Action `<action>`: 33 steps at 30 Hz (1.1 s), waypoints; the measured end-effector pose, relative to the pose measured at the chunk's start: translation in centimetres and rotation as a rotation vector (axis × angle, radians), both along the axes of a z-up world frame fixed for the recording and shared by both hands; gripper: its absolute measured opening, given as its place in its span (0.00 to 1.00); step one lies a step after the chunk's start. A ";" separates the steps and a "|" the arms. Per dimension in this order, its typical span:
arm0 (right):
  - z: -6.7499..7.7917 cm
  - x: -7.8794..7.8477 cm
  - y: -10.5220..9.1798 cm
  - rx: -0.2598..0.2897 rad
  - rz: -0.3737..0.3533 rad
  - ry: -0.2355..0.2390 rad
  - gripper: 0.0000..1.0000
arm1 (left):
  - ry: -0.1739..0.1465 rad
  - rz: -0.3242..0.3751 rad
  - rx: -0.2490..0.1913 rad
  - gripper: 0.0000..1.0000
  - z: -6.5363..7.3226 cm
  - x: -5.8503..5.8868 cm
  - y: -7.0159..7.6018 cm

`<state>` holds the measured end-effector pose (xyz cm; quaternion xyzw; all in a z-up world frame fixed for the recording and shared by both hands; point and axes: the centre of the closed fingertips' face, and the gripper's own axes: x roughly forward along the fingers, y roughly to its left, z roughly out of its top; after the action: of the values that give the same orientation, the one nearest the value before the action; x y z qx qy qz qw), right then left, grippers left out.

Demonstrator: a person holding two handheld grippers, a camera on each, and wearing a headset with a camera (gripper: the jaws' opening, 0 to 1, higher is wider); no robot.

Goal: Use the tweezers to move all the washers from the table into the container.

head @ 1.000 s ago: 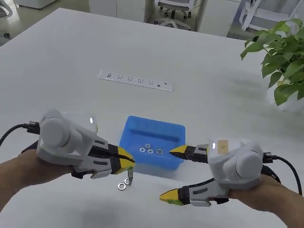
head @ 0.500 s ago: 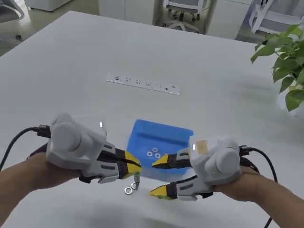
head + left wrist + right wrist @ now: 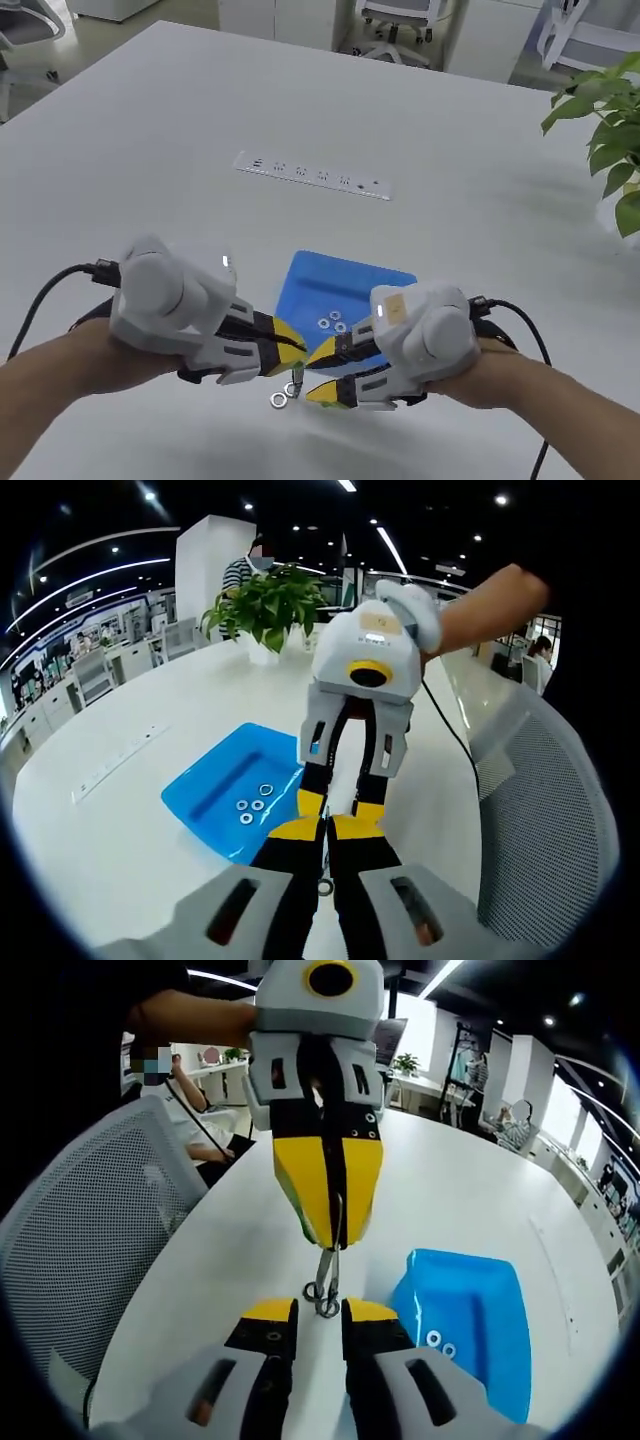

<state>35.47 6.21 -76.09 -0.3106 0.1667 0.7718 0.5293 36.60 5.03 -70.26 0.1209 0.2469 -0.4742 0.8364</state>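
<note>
In the head view our left gripper [image 3: 290, 350] is clamped tight on the tweezers [image 3: 296, 376]. They point down from its yellow tips toward two loose washers [image 3: 283, 396] lying on the table [image 3: 150, 150] just under those tips. Our right gripper [image 3: 322, 372] meets it almost tip to tip, its jaws a narrow gap apart, one above and one below the tweezers. We judge it is placed there to pinch the tweezer arms together, since the left gripper merely carries them. The container [image 3: 345, 272] sits just beyond both sets of tips, near enough for a short carry, and a few stored washers [image 3: 333, 322] already lie in it. In the left gripper view our own jaws press together at the bottom around the thin tweezers. The right gripper [image 3: 340, 802] faces straight back at us with its tips slightly parted, and the container [image 3: 215, 780] lies off to one side of them with the stored washers [image 3: 250, 805] inside. In the right gripper view our jaws stand narrowly apart on either side of the tweezers [image 3: 328, 1270], and we cannot tell that they touch. The tweezer points rest at one of the loose washers [image 3: 327, 1307] right between our tips. The left gripper [image 3: 330, 1220] hangs above, closed on the tweezers, and the container [image 3: 480, 1300] is beside us.
</note>
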 end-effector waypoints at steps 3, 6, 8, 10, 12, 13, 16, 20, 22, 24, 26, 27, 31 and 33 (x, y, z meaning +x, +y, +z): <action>-0.3 0.0 0.4 -0.009 0.019 -0.014 0.16 | 0.002 0.001 -0.002 0.05 0.0 0.0 -0.1; -0.5 0.1 0.8 -0.017 0.043 -0.045 0.13 | 0.003 0.000 -0.002 0.05 0.0 0.0 -0.1; -0.7 0.1 0.9 -0.024 0.055 -0.048 0.11 | 0.001 0.001 -0.003 0.05 0.0 0.1 0.0; -0.9 0.1 1.0 -0.032 0.068 -0.052 0.11 | 0.003 0.000 -0.003 0.05 0.0 0.1 0.0; -1.1 0.0 1.1 -0.038 0.082 -0.055 0.11 | 0.004 0.000 -0.004 0.05 -0.1 0.1 0.0; -1.2 0.0 1.1 -0.041 0.084 -0.056 0.11 | 0.005 -0.001 -0.006 0.05 -0.1 0.1 0.0; -1.3 -0.1 1.1 -0.051 0.094 -0.054 0.11 | 0.006 -0.002 -0.006 0.05 -0.1 0.0 0.1; -1.3 -0.1 1.1 -0.060 0.098 -0.055 0.09 | 0.007 -0.003 -0.007 0.05 -0.1 0.0 0.1; -1.3 -0.1 1.1 -0.060 0.089 -0.051 0.08 | 0.006 -0.006 -0.007 0.05 -0.2 0.0 0.1; -1.3 -0.1 1.0 -0.065 0.079 -0.043 0.08 | 0.005 -0.009 -0.007 0.05 -0.1 -0.1 -0.1; -1.3 -0.1 1.0 -0.068 0.075 -0.039 0.08 | 0.003 -0.011 -0.005 0.05 -0.1 -0.1 -0.1; -1.3 -0.1 1.0 -0.068 0.073 -0.037 0.08 | 0.002 -0.014 -0.004 0.05 -0.1 -0.1 -0.1; -1.3 -0.1 1.0 -0.071 0.067 -0.034 0.07 | -0.001 -0.023 0.001 0.06 -0.1 -0.1 -0.1; -1.3 -0.1 1.0 -0.072 0.062 -0.029 0.07 | -0.002 -0.026 0.002 0.06 -0.1 -0.1 -0.1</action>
<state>35.39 7.17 -77.38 -0.3454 0.1769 0.7767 0.4960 36.47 4.88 -70.40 0.1252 0.2449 -0.4848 0.8302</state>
